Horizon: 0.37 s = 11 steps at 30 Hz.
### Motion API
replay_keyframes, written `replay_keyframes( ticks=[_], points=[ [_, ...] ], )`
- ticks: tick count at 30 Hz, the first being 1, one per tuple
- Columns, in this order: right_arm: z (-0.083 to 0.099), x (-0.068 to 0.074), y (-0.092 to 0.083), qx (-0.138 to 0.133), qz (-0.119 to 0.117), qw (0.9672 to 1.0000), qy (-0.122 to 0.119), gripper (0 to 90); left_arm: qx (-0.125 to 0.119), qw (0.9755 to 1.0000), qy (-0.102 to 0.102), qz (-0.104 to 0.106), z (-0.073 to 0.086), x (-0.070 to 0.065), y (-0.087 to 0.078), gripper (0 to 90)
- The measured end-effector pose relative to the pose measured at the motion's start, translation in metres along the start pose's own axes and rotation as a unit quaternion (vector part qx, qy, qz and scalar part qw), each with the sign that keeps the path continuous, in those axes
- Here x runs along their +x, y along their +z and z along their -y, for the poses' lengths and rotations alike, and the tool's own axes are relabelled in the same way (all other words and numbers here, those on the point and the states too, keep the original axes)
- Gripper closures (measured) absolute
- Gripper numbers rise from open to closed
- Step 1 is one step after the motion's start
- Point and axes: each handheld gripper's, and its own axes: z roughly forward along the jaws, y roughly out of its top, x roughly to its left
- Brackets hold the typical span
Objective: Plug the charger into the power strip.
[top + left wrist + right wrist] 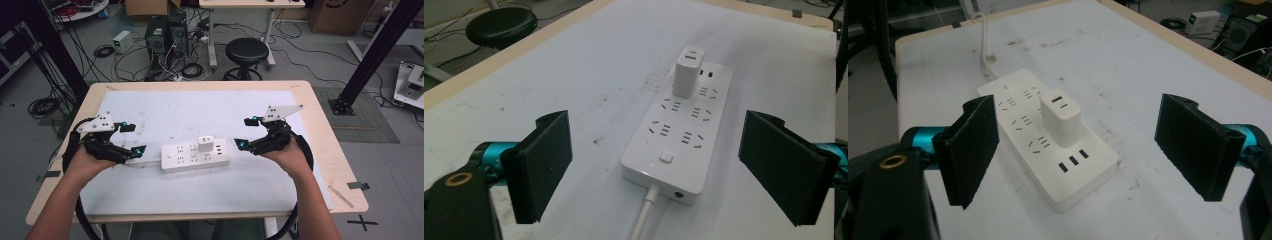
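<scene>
The white power strip (195, 156) lies flat at the centre of the counter (320, 150), with a white charger block (205, 144) plugged into a socket toward its 3 o'clock end. My left gripper (131, 138) waits at its 9 o'clock end and my right gripper (245, 133) at its 3 o'clock end. Both sets of jaws are spread wide and hold nothing.

My worry is that pulling the charger could lift the whole strip with it unless my left jaws pin the body down. A tilted pull could also jam the prongs.

The strip's cord (644, 215) runs out of frame beneath my left jaws, so I cannot see where it leads. The prongs are hidden, so I cannot tell how deeply the charger sits.
</scene>
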Motion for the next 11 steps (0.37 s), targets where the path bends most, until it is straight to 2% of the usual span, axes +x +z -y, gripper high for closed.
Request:
replay_keyframes(
  ticks=[3,11],
  points=[
    [-0.0004,0.0002,0.0018,0.005,0.002,1.0,0.004,18.3,0.003,1.0,0.004,0.0,0.0008,0.0002,0.0004,14.0],
    [-0.0028,0.0017,0.003,0.004,0.0,1.0,-0.004,18.2,0.003,1.0,-0.004,-0.003,0.0041,0.0005,0.0006,14.0]
  ],
)
